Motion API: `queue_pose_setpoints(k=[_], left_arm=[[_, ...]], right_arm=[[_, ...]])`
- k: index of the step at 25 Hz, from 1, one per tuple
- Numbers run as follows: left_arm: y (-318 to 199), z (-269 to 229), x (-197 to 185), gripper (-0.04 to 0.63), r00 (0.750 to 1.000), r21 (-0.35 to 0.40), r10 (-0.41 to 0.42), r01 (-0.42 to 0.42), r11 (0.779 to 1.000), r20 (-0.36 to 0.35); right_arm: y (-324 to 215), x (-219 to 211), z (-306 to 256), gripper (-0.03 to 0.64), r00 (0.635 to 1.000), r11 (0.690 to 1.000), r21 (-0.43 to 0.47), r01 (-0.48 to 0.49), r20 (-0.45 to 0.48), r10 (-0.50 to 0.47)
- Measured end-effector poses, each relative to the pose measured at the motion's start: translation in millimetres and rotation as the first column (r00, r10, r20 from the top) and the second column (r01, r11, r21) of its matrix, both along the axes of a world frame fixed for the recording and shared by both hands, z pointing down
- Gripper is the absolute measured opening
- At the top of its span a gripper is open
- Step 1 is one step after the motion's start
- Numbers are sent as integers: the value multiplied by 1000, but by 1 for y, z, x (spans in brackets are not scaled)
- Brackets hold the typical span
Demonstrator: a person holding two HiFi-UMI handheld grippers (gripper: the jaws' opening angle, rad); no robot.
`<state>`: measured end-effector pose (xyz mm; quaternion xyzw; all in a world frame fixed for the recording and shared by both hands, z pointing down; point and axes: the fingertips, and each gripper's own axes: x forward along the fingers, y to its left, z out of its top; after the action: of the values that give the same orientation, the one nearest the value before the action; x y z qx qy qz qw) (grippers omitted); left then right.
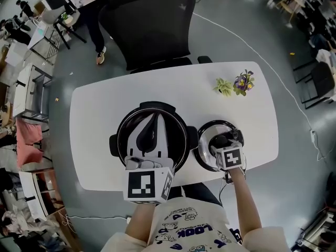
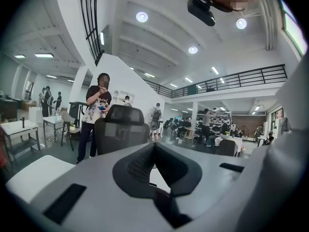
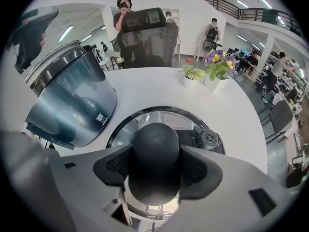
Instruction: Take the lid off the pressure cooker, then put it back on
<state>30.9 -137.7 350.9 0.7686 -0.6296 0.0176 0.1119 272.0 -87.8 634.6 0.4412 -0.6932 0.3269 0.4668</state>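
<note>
The black pressure cooker stands open on the white table, left of centre. Its round silver lid lies flat on the table just to the right of the cooker. My right gripper points steeply down over the lid. In the right gripper view its pads sit against both sides of the lid's black knob, with the cooker's body at the left. My left gripper hovers at the cooker's near rim. It is shut with nothing in it and points level over the pot.
Two small potted plants stand at the table's far right. A black office chair is pushed up to the far edge, and a person stands beyond it. A white cable runs across the floor.
</note>
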Motion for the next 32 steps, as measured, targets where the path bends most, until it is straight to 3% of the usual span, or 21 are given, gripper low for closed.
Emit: queue_pose_setpoints(k=[16,22,32], left_arm=[[2,8,-16,14,999,-24,-47,47,999,10],[5,6,-31,14,997,-24,-81,81,996,17],[11,3,-43,14,991,-17,-135,135,991,8]], right_arm=[[-3,1,-1,291,1000,999,-36,-1,1,1],[-1,1,-19,291,994,996,-89,-20,104,29],[1,11,-81,291,986,989,-59,132,107,-125]])
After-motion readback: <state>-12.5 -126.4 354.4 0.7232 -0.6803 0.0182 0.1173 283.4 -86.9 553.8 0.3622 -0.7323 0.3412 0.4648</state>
